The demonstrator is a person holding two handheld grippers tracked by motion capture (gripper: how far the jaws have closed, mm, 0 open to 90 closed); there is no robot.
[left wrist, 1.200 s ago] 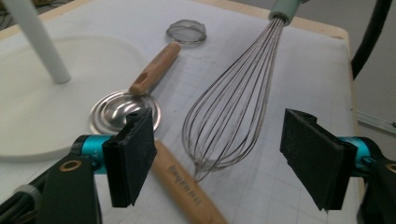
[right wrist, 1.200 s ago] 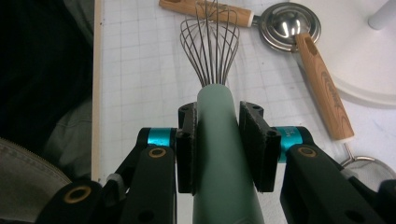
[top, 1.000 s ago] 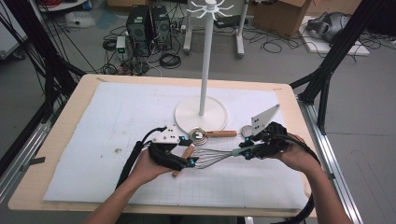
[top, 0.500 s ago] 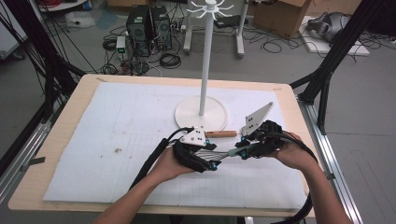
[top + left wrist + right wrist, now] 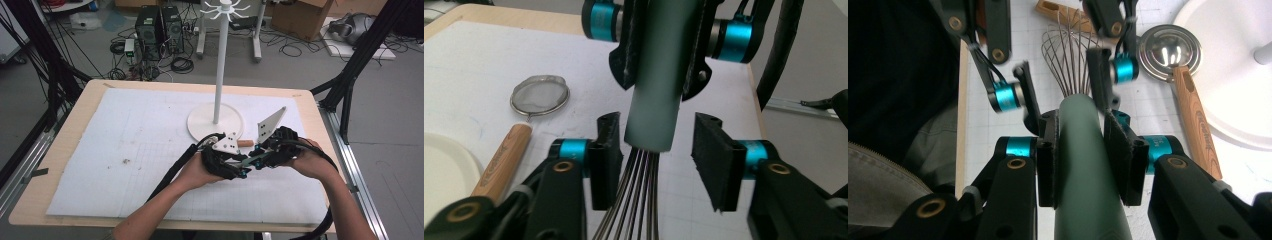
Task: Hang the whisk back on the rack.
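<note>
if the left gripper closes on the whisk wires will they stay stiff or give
The thin wires would probably flex and bunch together under the left gripper, whose jaws have just been closing around them, one pad apparently touching. The smooth round green handle, clamped in the right gripper, looks rigid but might twist between flat pads. The whisk likely weighs little.

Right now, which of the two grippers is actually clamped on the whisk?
The right gripper: its jaws press the whisk's green handle. The left gripper only straddles the wires, jaws just closing, not touching.

The whisk (image 5: 651, 90) is cut off by the left gripper view's bottom edge; in the high view the hands and tools hide it.
</note>
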